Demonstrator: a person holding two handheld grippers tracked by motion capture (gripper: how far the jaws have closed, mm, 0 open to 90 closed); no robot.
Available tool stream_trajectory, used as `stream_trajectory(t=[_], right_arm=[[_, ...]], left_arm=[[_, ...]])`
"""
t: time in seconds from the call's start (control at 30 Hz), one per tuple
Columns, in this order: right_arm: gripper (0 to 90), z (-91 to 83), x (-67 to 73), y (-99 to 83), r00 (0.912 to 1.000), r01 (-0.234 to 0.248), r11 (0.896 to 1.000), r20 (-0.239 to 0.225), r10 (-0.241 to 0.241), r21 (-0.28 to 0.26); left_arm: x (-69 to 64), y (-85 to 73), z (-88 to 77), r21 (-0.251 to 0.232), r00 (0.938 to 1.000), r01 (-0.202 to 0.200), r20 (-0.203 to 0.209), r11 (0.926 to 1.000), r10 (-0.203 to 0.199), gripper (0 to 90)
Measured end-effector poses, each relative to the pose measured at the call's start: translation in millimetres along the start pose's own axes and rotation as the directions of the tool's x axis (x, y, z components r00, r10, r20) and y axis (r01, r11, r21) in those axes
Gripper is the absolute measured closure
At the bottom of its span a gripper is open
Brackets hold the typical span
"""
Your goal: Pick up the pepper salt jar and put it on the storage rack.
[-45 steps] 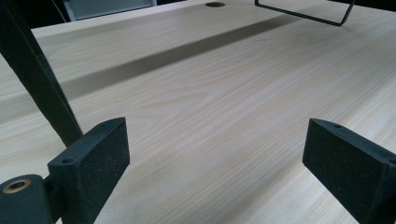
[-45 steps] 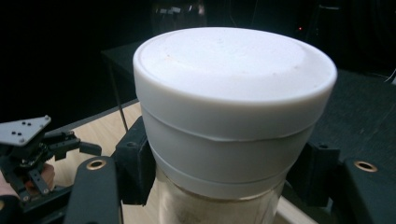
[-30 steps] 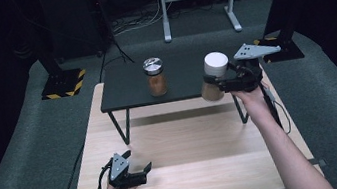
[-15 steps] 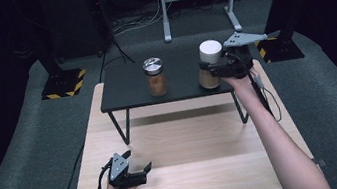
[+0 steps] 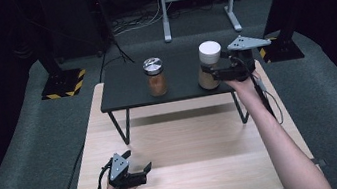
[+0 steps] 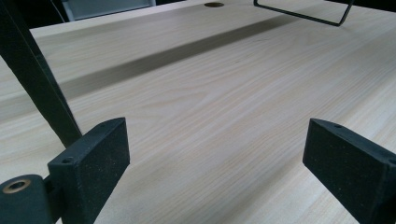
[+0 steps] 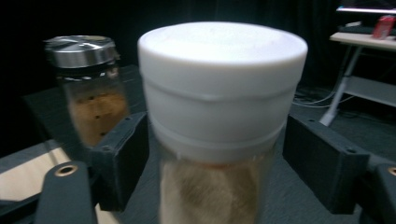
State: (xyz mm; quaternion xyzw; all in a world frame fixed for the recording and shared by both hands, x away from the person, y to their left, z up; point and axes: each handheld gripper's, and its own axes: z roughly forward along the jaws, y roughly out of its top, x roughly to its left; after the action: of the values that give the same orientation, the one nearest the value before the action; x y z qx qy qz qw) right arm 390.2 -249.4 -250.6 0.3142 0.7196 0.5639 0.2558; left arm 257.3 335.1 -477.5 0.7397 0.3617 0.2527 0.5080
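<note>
My left gripper (image 5: 135, 172) rests spread wide, empty, on the pale wooden table (image 5: 203, 135) below the black raised shelf (image 5: 174, 76). On that shelf, my right gripper (image 7: 215, 158) has just opened around the white-lidded glass jar (image 7: 219, 140); careless withdrawal could topple it toward the steel-lidded spice jar (image 5: 154, 76).

I see a black low shelf (image 5: 179, 80) standing on the wooden table (image 5: 188, 172). On the shelf, the white-lid jar (image 5: 209, 65) stands right of the metal-lid jar (image 5: 154, 76).
</note>
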Motion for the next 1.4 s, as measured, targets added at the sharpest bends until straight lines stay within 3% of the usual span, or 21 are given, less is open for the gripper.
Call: stream_trajectory(t=[0.27, 0.4, 0.63, 1.0, 1.4], right_arm=[[11.6, -28.4, -5.6, -30.9, 0.9994, -0.011, 0.997, -0.035, 0.008, -0.072], [11.8, -42.5, -5.2, -47.7, 0.9992, 0.015, 0.996, -0.036, -0.018, -0.084], [12.0, -68.8, -6.7, -81.9, 0.9989, 0.013, 0.995, -0.044, -0.017, -0.095], [12.3, -86.5, 10.3, -122.1, 0.9962, 0.063, 0.998, -0.059, -0.064, -0.018], [13.0, -92.6, 19.9, -192.5, 0.9960, 0.068, 0.997, -0.059, -0.067, 0.026]], left_arm=[[-0.3, 1.0, 0.4, 0.006, 1.0000, -0.002, -0.002, 1.0000, 0.002, 6.9], [-0.5, 0.9, 0.4, 0.005, 1.0000, -0.003, -0.002, 1.0000, 0.003, 6.8], [-0.7, 1.2, 0.5, 0.006, 1.0000, -0.005, -0.002, 1.0000, 0.005, 6.8], [-1.1, 1.0, 0.4, 0.006, 1.0000, -0.007, -0.004, 1.0000, 0.007, 6.8], [-1.7, 0.9, 0.2, 0.005, 1.0000, -0.006, -0.006, 1.0000, 0.006, 6.9]])
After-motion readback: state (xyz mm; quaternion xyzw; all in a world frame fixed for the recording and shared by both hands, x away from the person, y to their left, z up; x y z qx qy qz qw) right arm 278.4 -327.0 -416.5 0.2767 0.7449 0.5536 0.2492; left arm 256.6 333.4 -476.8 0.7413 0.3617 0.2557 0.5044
